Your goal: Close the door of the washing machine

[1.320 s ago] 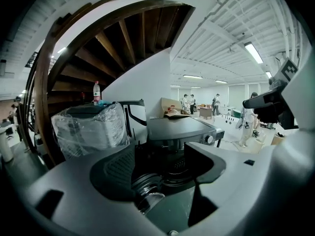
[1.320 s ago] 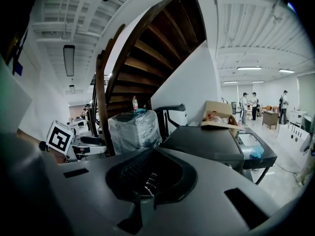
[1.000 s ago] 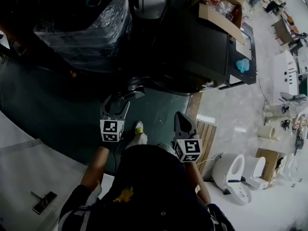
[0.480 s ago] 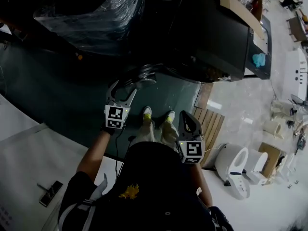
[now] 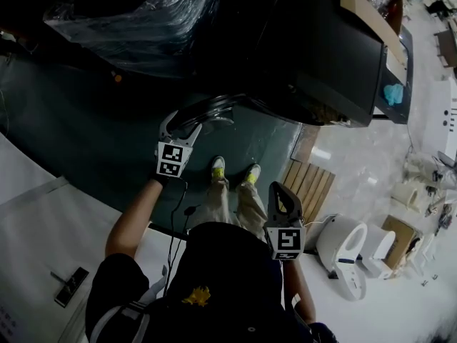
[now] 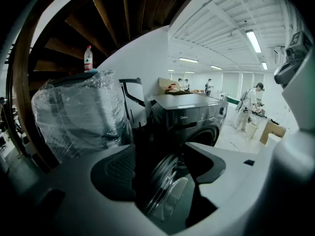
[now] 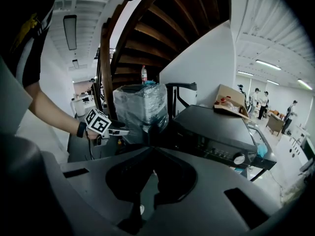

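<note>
Beside door (image 5: 214, 110) edge, left tongs (image 5: 180, 125) apart

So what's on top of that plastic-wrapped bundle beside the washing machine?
A clear bottle with a red label stands upright on the wrapped bundle. What lies under the wrap is hidden.

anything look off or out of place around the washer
The washing machine door stands swung wide open instead of shut, with the open left gripper close by its rim. Nothing looks spilled or damaged.
</note>
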The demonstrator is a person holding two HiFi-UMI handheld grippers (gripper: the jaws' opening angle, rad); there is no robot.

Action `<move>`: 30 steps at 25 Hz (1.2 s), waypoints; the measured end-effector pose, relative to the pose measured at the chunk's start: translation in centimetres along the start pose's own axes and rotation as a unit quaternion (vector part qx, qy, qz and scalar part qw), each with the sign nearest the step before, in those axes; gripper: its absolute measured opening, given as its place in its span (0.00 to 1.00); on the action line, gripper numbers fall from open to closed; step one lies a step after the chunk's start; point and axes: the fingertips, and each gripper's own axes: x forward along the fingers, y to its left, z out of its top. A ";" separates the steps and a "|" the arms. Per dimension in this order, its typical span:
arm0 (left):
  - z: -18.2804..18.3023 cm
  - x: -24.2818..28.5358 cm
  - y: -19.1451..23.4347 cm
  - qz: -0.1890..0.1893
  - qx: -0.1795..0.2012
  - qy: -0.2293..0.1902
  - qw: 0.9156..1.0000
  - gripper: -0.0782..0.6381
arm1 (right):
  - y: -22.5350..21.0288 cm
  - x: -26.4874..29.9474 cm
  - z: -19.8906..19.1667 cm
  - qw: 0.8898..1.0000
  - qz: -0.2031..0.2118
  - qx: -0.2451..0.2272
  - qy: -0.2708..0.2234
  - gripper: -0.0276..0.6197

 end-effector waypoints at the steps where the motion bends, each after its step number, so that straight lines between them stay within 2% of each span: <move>1: -0.8 0.7 0.2 -0.001 -0.003 0.009 1.000 0.55 | -0.5 0.0 -0.4 1.000 -0.007 -0.011 0.005 0.08; 3: -2.4 2.0 0.4 -0.004 -0.007 0.028 1.000 0.53 | -1.6 -0.2 -1.3 0.999 -0.022 -0.025 0.013 0.08; 8: -7.2 5.5 1.5 -0.006 0.000 0.072 0.997 0.53 | -2.9 -0.3 -1.8 0.999 -0.037 -0.014 0.016 0.08; 12: -10.6 8.2 4.1 0.004 0.022 0.115 0.993 0.53 | -2.5 -0.2 -3.3 0.999 -0.034 -0.012 0.033 0.08; 17: -13.4 10.9 5.2 -0.021 0.031 0.150 0.988 0.53 | -1.5 -0.4 -5.4 0.998 -0.028 -0.005 0.058 0.08; 19: -14.8 11.5 5.1 -0.029 0.030 0.176 0.984 0.52 | -1.2 -0.5 -5.8 0.998 -0.020 0.006 0.062 0.08; 22: -17.4 12.2 4.3 -0.043 0.044 0.211 0.976 0.49 | -0.8 -0.3 -5.9 0.997 -0.011 0.052 0.060 0.08; 23: -17.7 12.3 4.0 -0.047 0.044 0.213 0.975 0.43 | -0.6 -0.2 -6.0 0.996 -0.008 0.067 0.059 0.08; 25: -17.9 12.4 3.9 -0.045 0.040 0.208 0.976 0.42 | -0.1 -0.1 -6.3 0.995 -0.004 0.082 0.059 0.08; 30: -17.9 12.1 3.5 -0.043 0.033 0.214 0.975 0.42 | 1.1 0.1 -6.3 0.995 0.010 0.080 0.057 0.08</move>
